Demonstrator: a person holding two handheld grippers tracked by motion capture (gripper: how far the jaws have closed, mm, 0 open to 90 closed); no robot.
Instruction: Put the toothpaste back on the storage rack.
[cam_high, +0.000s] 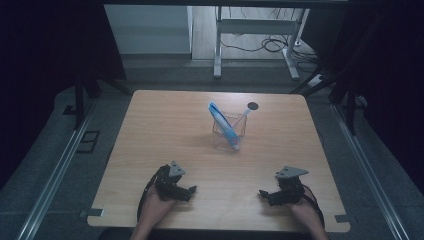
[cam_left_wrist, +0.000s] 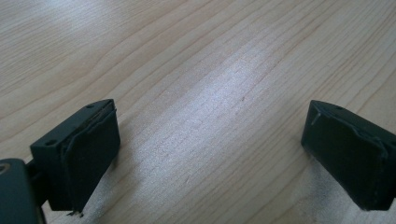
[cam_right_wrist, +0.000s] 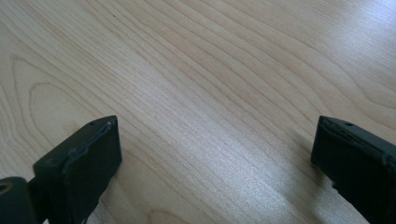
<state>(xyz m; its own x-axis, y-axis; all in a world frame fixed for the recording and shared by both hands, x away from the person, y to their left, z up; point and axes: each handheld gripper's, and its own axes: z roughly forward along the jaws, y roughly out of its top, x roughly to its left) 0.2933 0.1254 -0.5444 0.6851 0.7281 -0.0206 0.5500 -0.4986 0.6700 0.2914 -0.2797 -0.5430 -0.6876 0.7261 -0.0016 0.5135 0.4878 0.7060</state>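
A clear plastic cup holder stands near the middle of the wooden table, with a blue and white tube leaning in it and a white stick poking out at its right. My left gripper rests near the front edge at the left, held by a hand, pointing right. My right gripper rests at the front right, pointing left. In the left gripper view the left gripper is open over bare wood. The right gripper is open too, nothing between its jaws.
A small dark round mark lies on the table behind the holder. Beyond the far edge stand white table legs and cables on the floor. Metal rails run along both sides of the table.
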